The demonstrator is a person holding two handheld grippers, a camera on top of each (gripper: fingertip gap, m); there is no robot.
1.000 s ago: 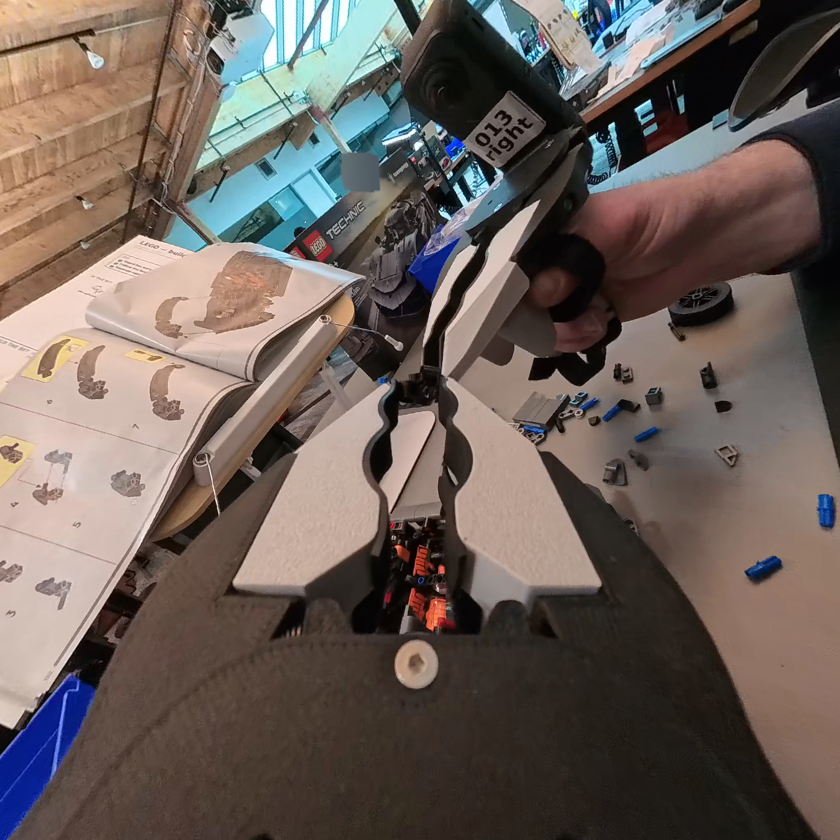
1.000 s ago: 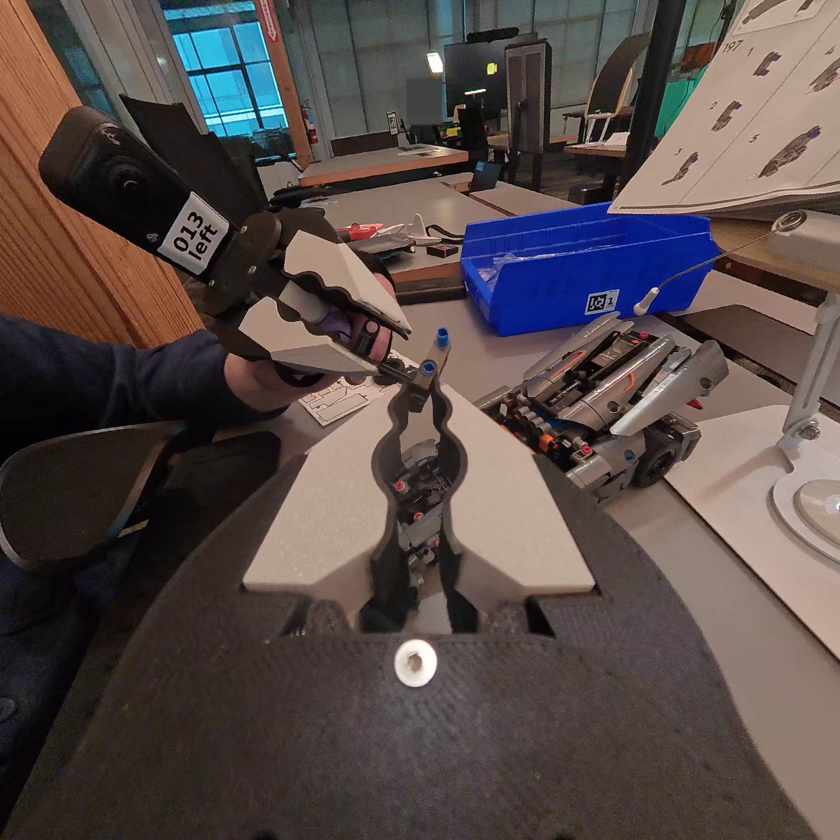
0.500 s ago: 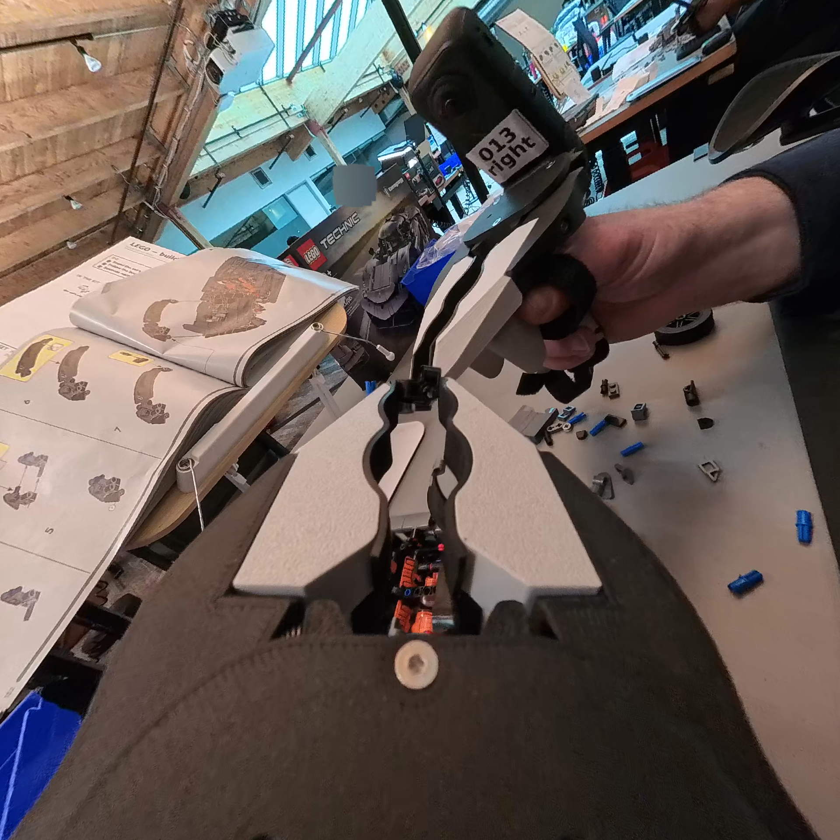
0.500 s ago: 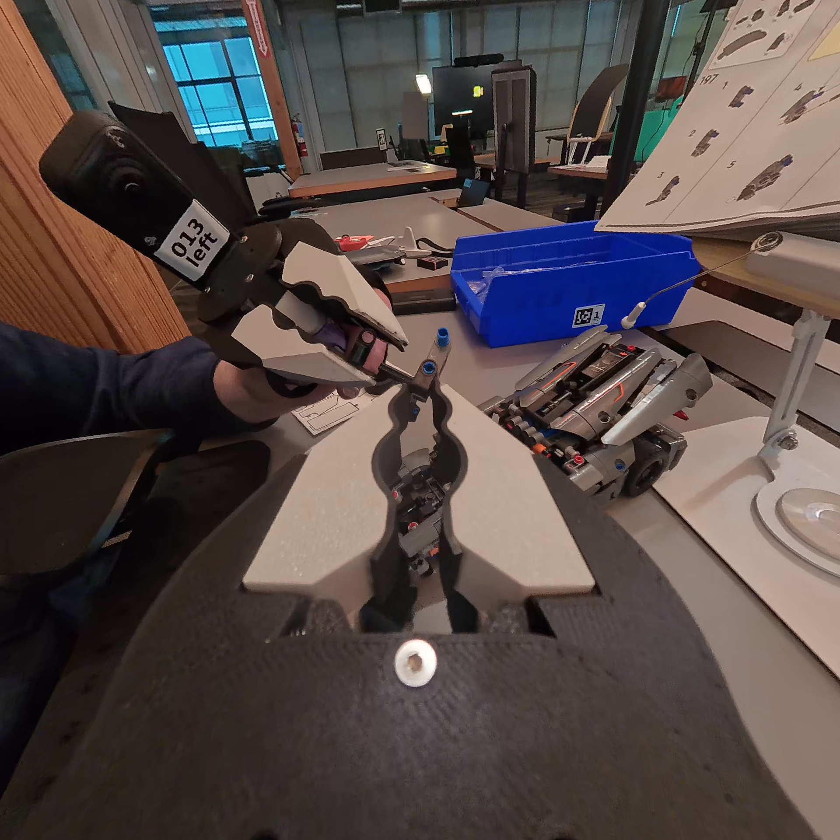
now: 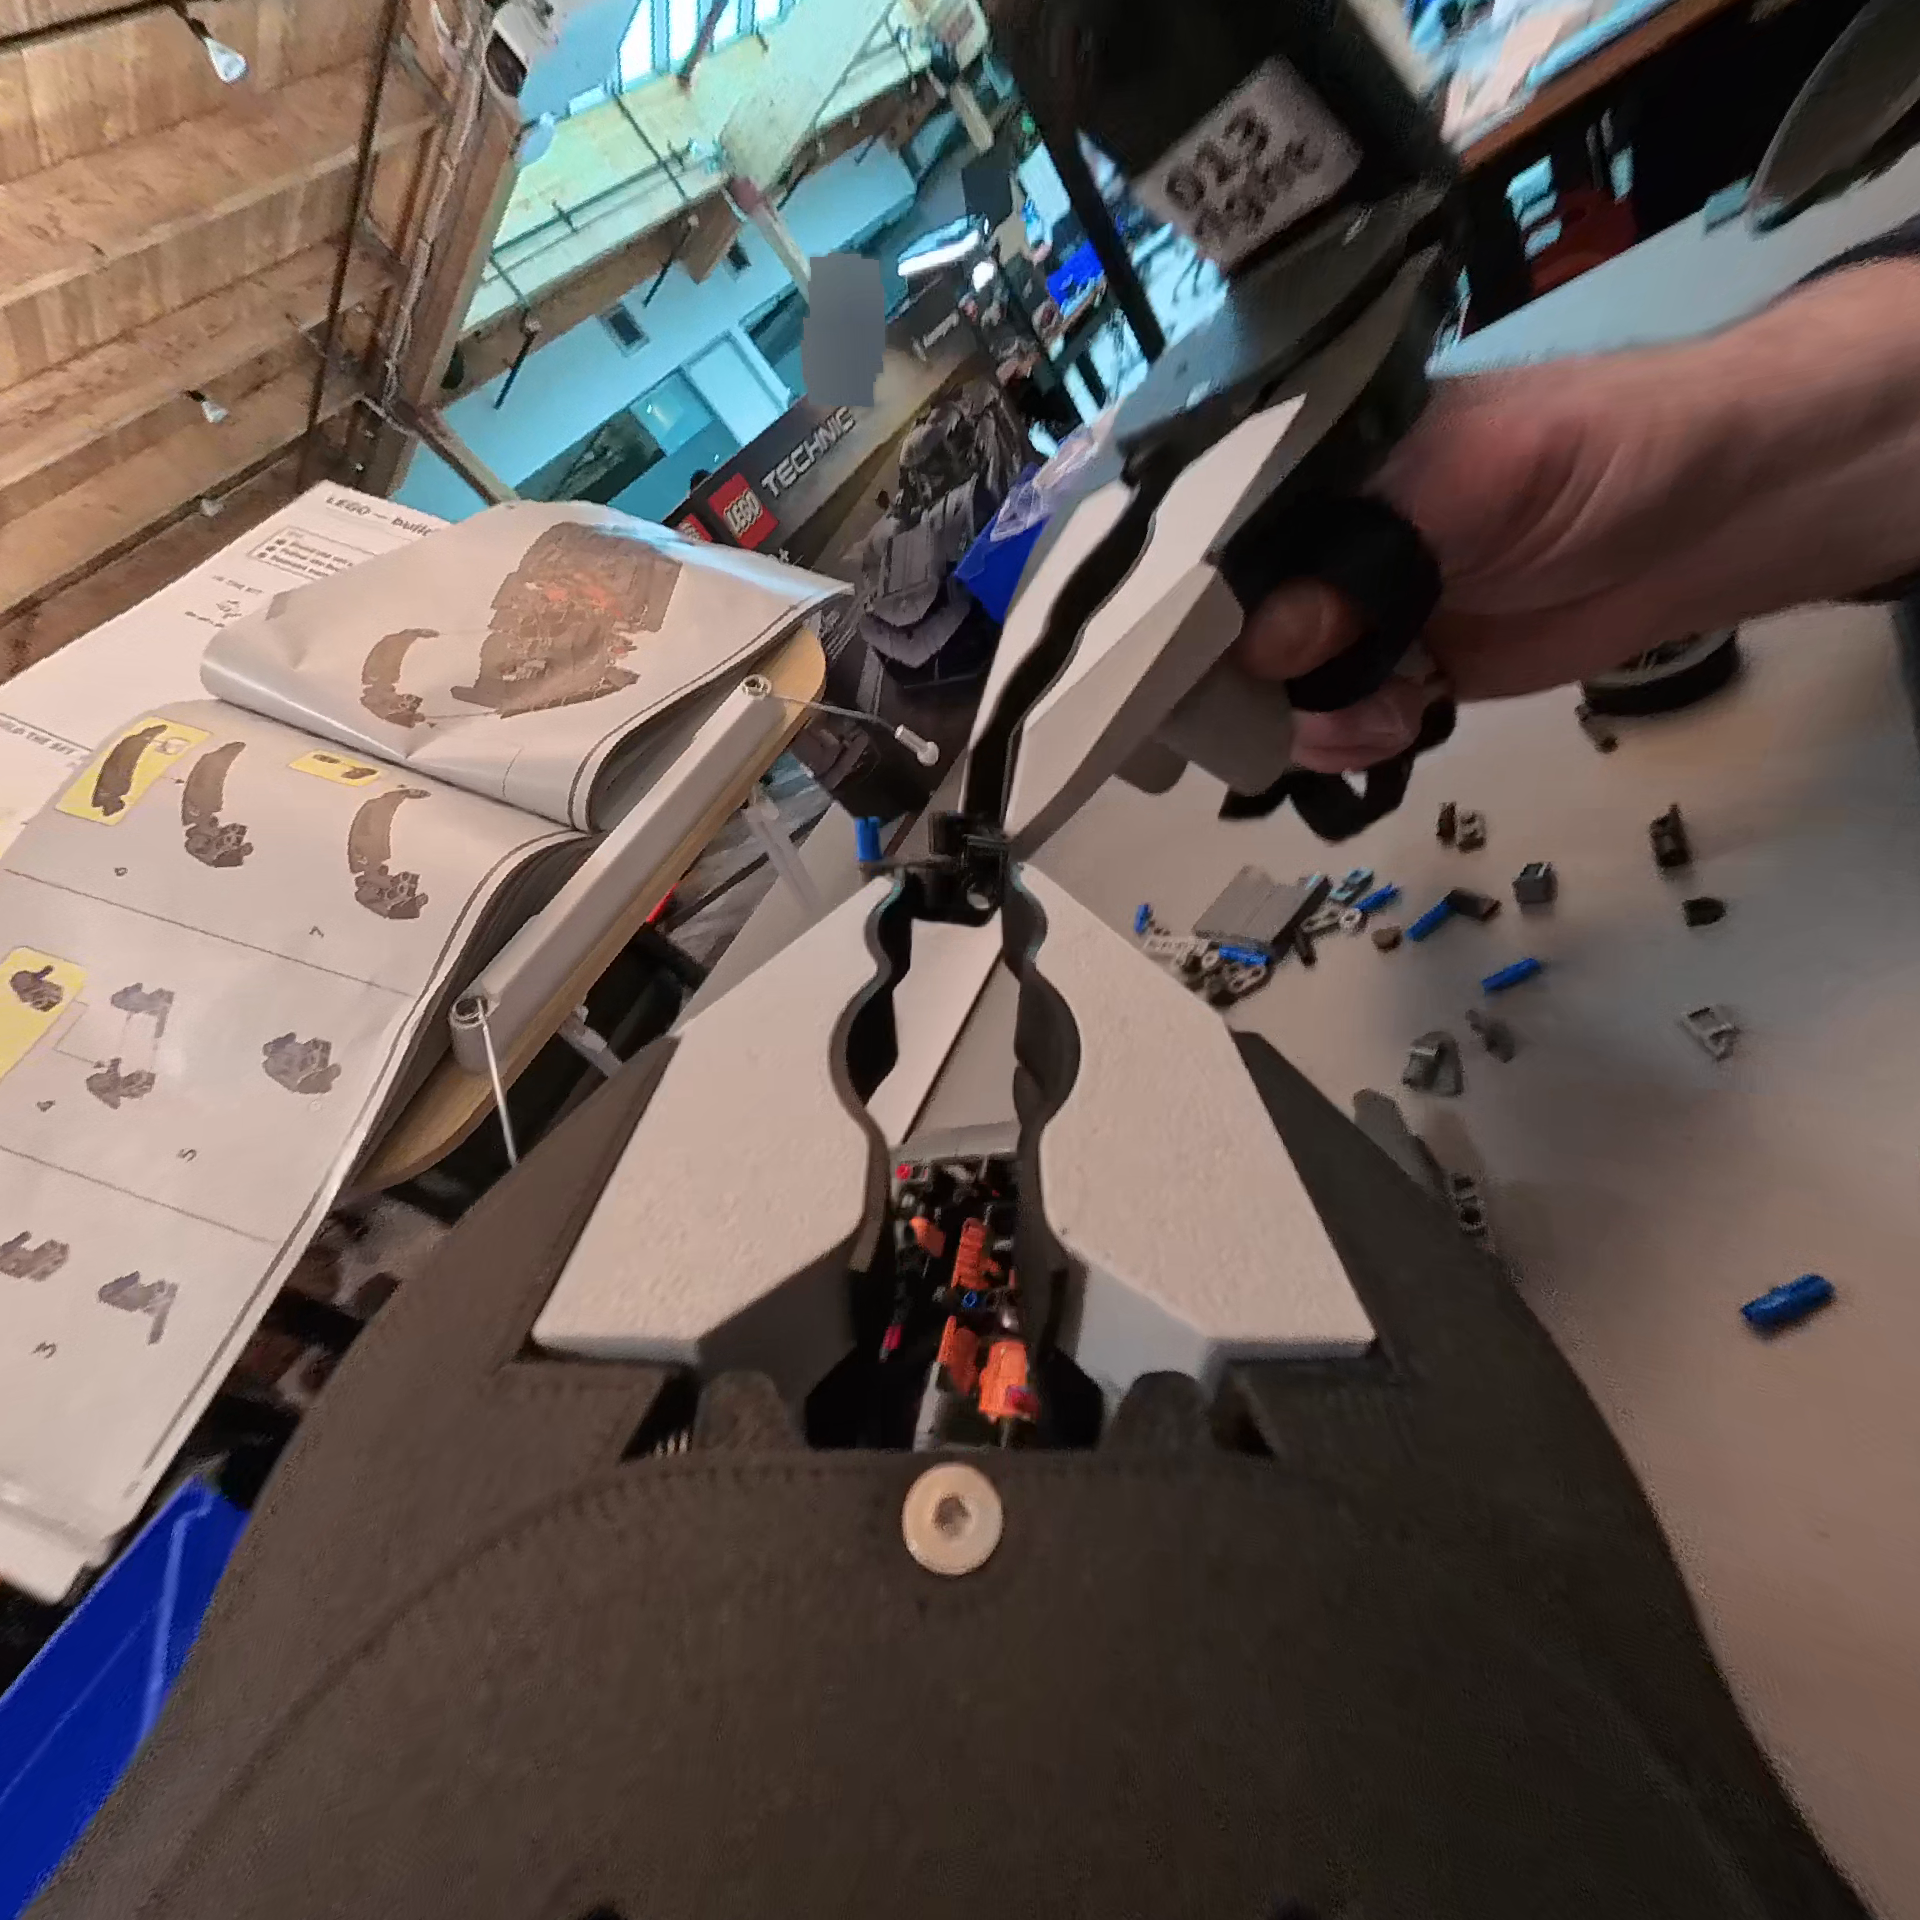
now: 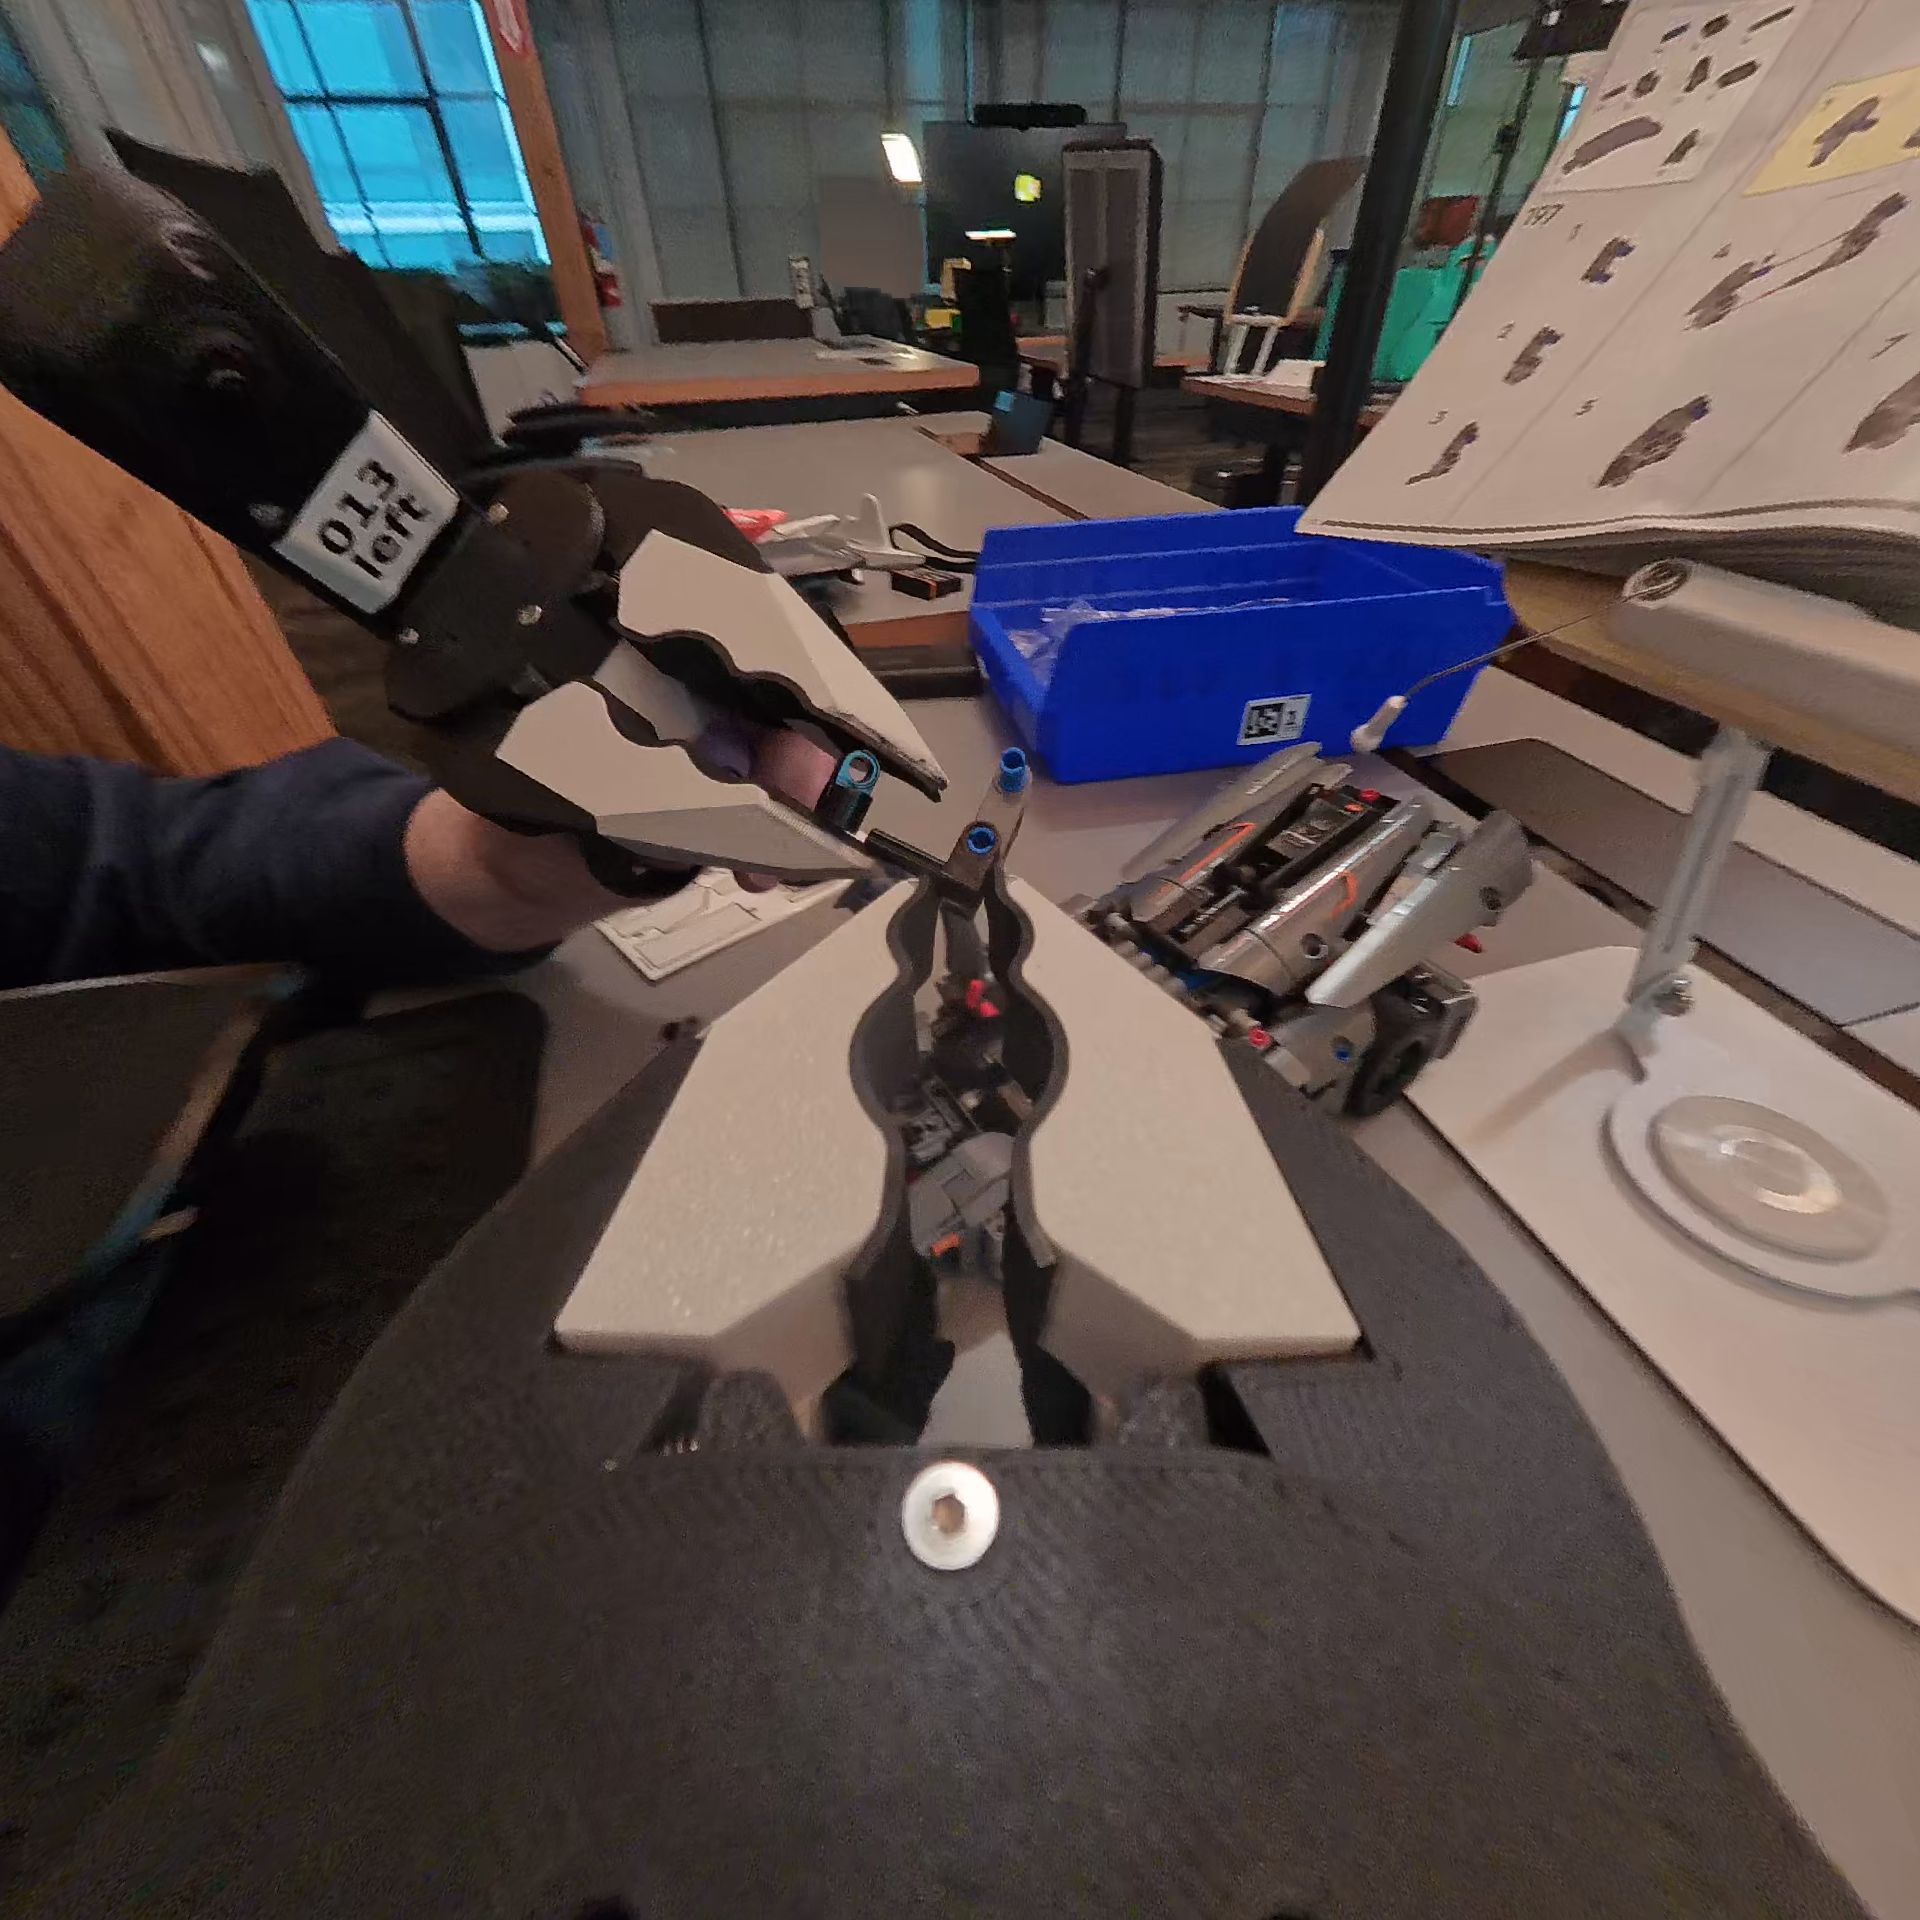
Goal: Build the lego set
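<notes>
My right gripper [image 6: 961, 894] is shut on a small black angled beam with blue pins [image 6: 987, 821], held in the air. My left gripper [image 6: 894, 821] reaches in from the left and is shut on a black connector with a blue ring [image 6: 854, 779]; a thin black rod joins it to the beam. In the left wrist view my left gripper [image 5: 951, 899] and right gripper [image 5: 992, 831] meet tip to tip on the black parts [image 5: 961, 868]. The grey, black and orange lego car [image 6: 1320, 935] stands on the table below and to the right.
A blue bin [image 6: 1236, 634] stands behind the car. An open instruction booklet [image 5: 260, 883] rests on a stand with a round base [image 6: 1766, 1184]. Loose small pieces [image 5: 1455, 935], a blue pin [image 5: 1787, 1301] and a wheel [image 5: 1662, 665] lie on the table. Left and right tips are no more than a few centimetres apart.
Both grippers stay shut and joined at the tips. The left gripper has tilted and come nearer in the right wrist view, so the blue-ringed connector now shows between its fingers.
</notes>
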